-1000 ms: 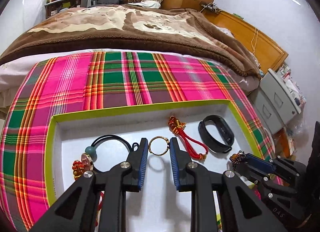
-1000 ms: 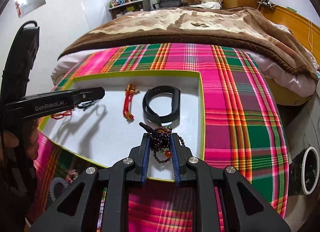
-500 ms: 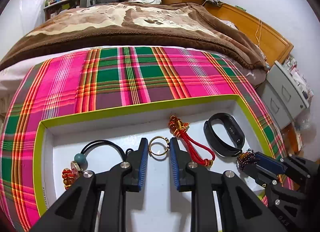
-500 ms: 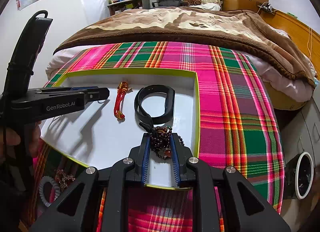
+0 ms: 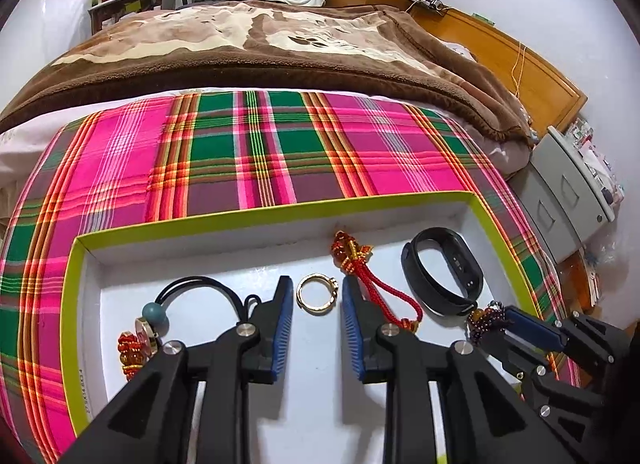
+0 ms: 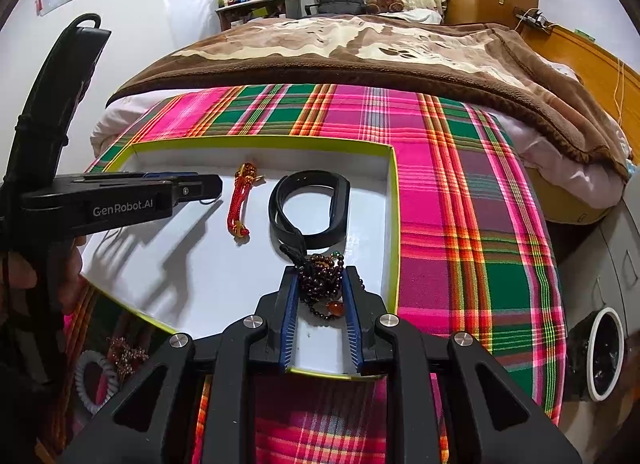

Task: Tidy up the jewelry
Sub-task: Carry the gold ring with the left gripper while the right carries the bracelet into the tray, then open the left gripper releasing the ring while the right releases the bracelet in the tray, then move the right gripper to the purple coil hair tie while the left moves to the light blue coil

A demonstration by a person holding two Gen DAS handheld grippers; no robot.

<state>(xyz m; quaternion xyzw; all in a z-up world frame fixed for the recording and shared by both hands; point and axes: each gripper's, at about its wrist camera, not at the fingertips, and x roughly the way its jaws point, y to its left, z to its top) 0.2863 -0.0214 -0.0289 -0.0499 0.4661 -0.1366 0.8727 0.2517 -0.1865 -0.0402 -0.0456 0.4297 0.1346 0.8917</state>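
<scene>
Right gripper (image 6: 319, 296) clamping dark bead bracelet (image 6: 323, 273) over tray (image 6: 394, 224), left gripper (image 5: 316, 298) spread around gold ring (image 5: 317, 293), seemingly untouched.

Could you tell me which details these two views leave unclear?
- Left wrist view: the red bead charm is partly hidden behind the left gripper.
- Right wrist view: the gold ring is hidden behind the left gripper.
- Right wrist view: items beside the tray, lower left, are shadowed and unidentifiable.
</scene>
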